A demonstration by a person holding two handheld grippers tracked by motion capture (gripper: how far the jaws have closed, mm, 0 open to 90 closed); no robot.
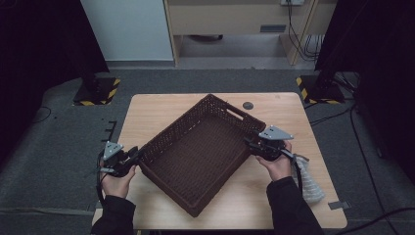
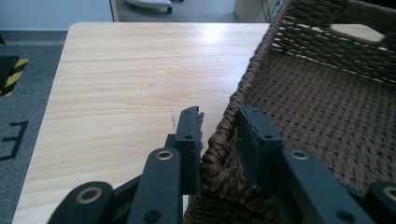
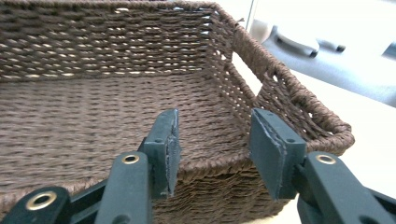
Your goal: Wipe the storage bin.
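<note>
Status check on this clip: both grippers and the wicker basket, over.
Left gripper straddles the wicker basket rim, one jaw outside, one inside, grip unconfirmed. Right gripper open, poised at the opposite rim. Basket empty, flat on the wooden table. Nothing in the way.

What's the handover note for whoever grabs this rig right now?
Left hand-held gripper: jaws straddle the wicker basket's rim at its left corner, one outside, one inside; grip not confirmed.
Right hand-held gripper: open, jaws over the right rim, not yet pinching.
Basket sits empty and skewed on the wooden table.
Done: both grippers placed at opposite sides.
Left: likely close both, then lift or shift the basket.
</note>
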